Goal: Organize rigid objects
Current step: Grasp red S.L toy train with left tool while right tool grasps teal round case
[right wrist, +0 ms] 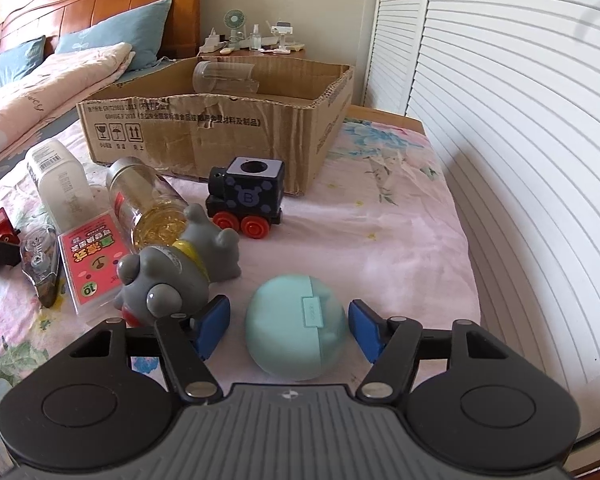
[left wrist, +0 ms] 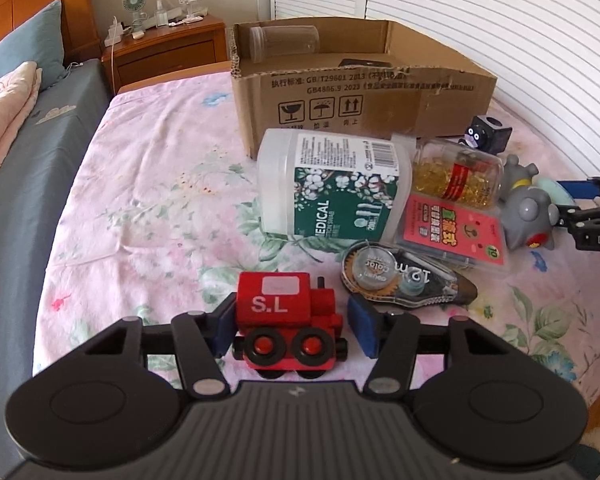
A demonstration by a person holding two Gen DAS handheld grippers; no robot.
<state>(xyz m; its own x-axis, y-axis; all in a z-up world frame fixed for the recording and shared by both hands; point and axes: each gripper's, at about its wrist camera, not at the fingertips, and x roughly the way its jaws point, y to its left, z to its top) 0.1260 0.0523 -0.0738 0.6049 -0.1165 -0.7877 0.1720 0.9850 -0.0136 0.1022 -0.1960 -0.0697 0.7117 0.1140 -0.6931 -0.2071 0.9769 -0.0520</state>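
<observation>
Nearest, each gripper straddles its own piece. The left gripper (left wrist: 292,330) stands wide open around the red train (left wrist: 288,326), which lies crosswise between the pads, untouched. The right gripper (right wrist: 290,330), equally open, brackets the teal case (right wrist: 298,326), gaps both sides. Far behind the clutter sits the open box (left wrist: 360,92).

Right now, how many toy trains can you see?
2. A red train sits between the open left gripper fingers; a dark blue train stands before the cardboard box. The box may hide more.
</observation>
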